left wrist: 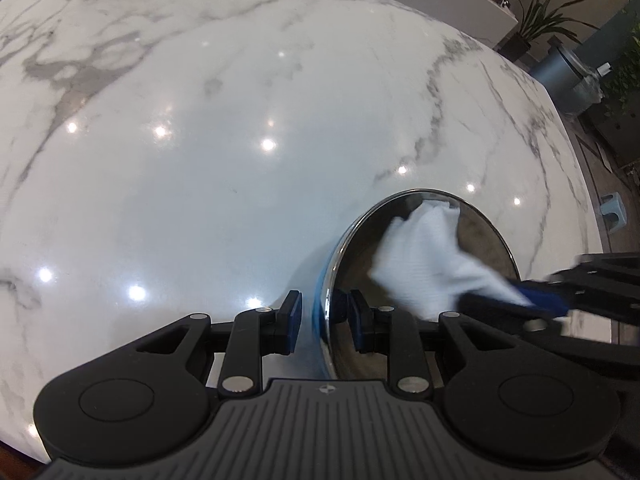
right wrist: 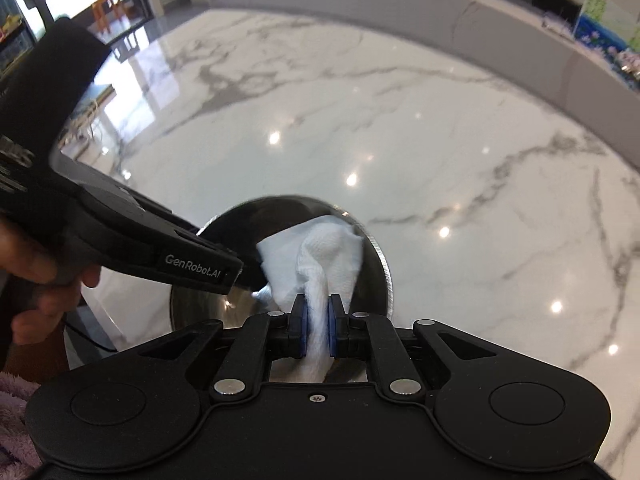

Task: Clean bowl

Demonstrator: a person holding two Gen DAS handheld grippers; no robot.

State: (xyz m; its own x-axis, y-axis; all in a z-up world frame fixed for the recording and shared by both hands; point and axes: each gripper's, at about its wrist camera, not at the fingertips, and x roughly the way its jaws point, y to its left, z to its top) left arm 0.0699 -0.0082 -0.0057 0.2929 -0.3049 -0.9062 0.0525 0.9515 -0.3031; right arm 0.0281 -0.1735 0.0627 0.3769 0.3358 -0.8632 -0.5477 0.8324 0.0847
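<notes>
A shiny steel bowl (left wrist: pixel 480 240) sits tilted on the white marble table (left wrist: pixel 200 160), its mouth turned to the right. My left gripper (left wrist: pixel 326 322) straddles the near rim, one pad outside the wall and one inside, shut on the bowl. A crumpled white paper towel (left wrist: pixel 424 256) lies against the bowl's inner wall. My right gripper (right wrist: pixel 318 312) is shut on the towel (right wrist: pixel 328 252), which fans out into the bowl (right wrist: pixel 280 216). From the left wrist, the right gripper (left wrist: pixel 552 304) comes in blurred at the right. The left gripper's black body (right wrist: pixel 160 248) crosses the bowl's left side and hides part of it.
A person's hand (right wrist: pixel 40 280) holds the left gripper's handle. The marble table (right wrist: pixel 440 140) stretches far ahead; its right edge (left wrist: pixel 576 152) drops to a floor with a plant (left wrist: pixel 536 20) and a grey bin (left wrist: pixel 568 72). A purple fluffy cloth (right wrist: pixel 12 420) shows at bottom left.
</notes>
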